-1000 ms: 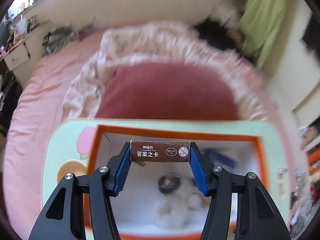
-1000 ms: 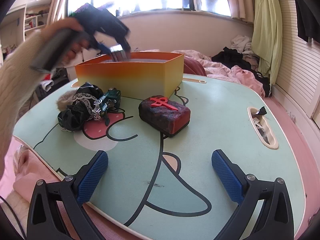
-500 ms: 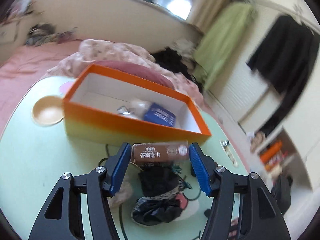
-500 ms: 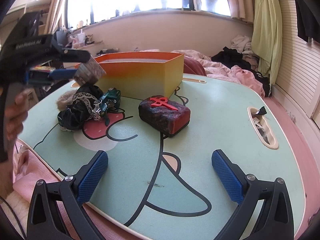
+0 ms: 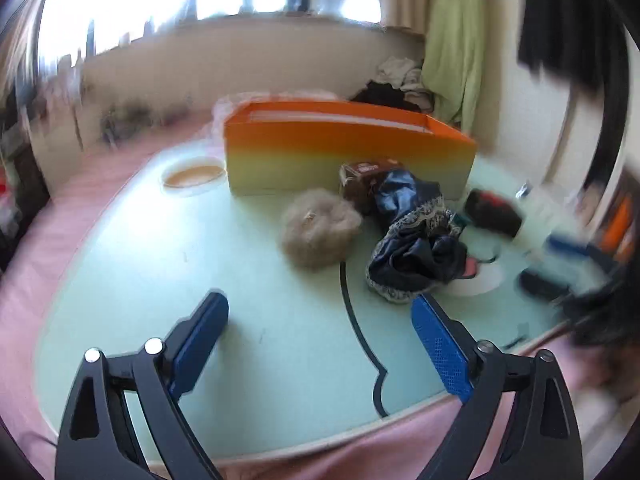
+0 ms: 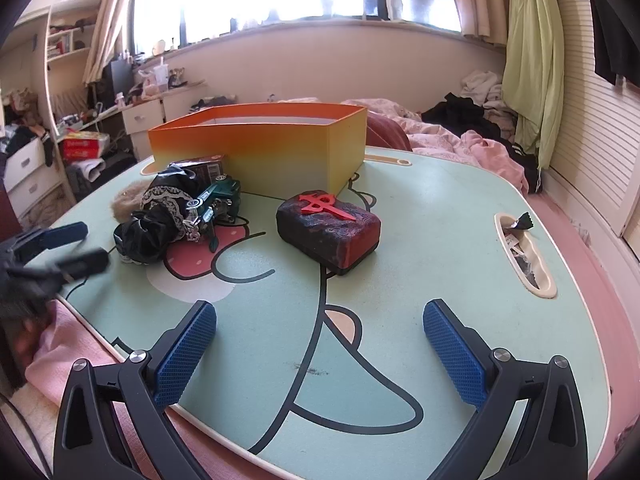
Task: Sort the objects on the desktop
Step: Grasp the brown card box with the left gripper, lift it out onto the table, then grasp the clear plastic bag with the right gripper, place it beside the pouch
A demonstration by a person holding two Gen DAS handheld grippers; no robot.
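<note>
Brown card box (image 5: 362, 174) lay on the mint lap table (image 5: 256, 328), touching the orange storage box (image 5: 344, 156) from outside, beside the fur pompom (image 5: 318, 232) and black lace cloth (image 5: 412, 248). A second earlier the left gripper (image 5: 320, 340) had held it over that storage box; sorting it apparently remained undone. Left jaws were opening, empty. Right gripper (image 6: 320, 344) stood wide apart, empty.
</note>
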